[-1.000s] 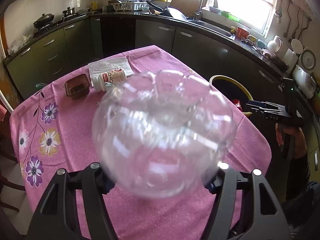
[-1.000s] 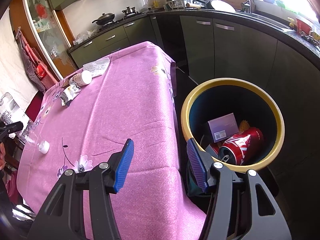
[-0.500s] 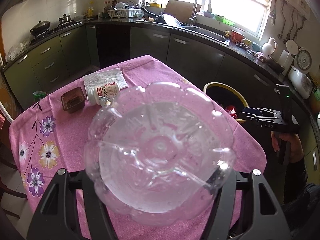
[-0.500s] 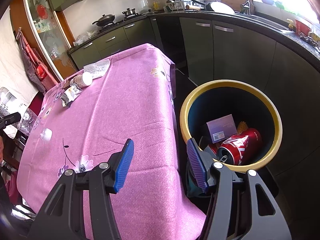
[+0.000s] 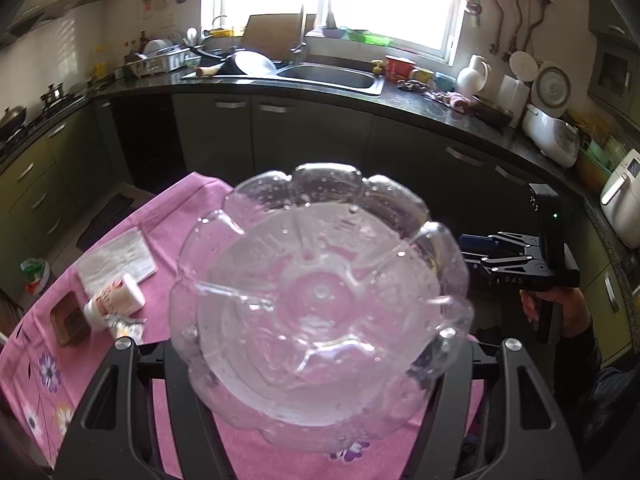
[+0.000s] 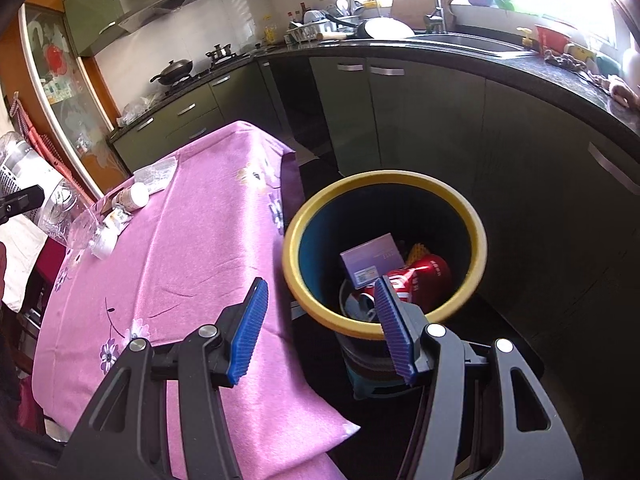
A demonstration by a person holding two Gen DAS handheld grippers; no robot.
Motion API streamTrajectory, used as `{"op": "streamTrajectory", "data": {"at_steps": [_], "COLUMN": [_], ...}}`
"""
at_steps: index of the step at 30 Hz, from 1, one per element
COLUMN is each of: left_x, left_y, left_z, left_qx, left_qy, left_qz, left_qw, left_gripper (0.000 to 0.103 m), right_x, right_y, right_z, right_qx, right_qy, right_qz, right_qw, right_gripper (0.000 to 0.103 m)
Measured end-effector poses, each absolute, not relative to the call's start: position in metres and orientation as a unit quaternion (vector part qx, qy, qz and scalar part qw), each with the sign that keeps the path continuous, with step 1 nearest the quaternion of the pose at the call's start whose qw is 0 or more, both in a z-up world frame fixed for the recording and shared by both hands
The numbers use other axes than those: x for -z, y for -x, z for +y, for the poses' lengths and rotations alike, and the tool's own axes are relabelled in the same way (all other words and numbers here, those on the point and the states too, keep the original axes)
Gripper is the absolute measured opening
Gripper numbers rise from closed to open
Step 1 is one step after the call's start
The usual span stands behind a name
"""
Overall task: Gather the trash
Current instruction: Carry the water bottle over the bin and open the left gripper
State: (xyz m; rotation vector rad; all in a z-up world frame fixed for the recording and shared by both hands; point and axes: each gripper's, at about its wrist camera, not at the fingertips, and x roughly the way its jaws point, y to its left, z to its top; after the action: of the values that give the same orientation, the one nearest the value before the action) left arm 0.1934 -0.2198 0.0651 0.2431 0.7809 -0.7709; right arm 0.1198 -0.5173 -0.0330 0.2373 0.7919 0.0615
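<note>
Left gripper (image 5: 320, 364) clamped on clear plastic bottle (image 5: 320, 312), base filling centre frame, above pink table (image 5: 168, 232). Right gripper (image 6: 320, 328) half open, empty, lower centre, over yellow-rimmed bin (image 6: 476, 220) holding red can (image 6: 420, 276).

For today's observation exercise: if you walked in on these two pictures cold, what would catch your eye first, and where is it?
First, the clear plastic bottle clamped bottom-first in the left gripper, filling the middle of the left wrist view above the pink flowered tablecloth. Next, the yellow-rimmed bin on the floor beside the table, with a red can and a purple box inside. The right gripper hangs open and empty at its near rim.
</note>
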Motion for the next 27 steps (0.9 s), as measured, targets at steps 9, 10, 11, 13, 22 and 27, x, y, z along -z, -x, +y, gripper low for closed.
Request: {"op": "streamTrajectory", "data": {"at_steps": [9,10,11,13,22,27], "left_x": [-0.038,-0.029,-0.018,0.006,0.025,-0.002], "left_y": [-0.239,-0.246,-0.254,-0.268,-0.285,-0.263], "left_z": [-0.376,-0.391,-0.408,-0.435,-0.437,-0.357], "left_qx": [0.46,0.464,0.464,0.459,0.438,0.424], "left_qy": [-0.161,-0.166,-0.171,-0.189,-0.163,-0.098], "left_qz": [0.373,0.383,0.396,0.421,0.428,0.398], "left_qw": [0.789,0.781,0.774,0.759,0.774,0.807], "left_gripper": [0.063,0.063,0.063,0.068,0.093,0.096], "right_x": [0.045,0.047,0.049,0.051,0.053,0.049], "right_y": [-0.096,-0.094,-0.092,-0.088,-0.083,-0.097], "right_z": [-0.58,-0.584,-0.587,-0.592,-0.594,-0.576], "right_qx": [0.023,0.027,0.029,0.032,0.028,-0.001], "right_qy": [-0.157,-0.16,-0.163,-0.167,-0.172,-0.158], "right_qz": [0.385,0.386,0.387,0.388,0.387,0.391], "right_qw": [0.909,0.908,0.907,0.906,0.905,0.907], "right_gripper": [0.055,0.055,0.055,0.055,0.055,0.055]}}
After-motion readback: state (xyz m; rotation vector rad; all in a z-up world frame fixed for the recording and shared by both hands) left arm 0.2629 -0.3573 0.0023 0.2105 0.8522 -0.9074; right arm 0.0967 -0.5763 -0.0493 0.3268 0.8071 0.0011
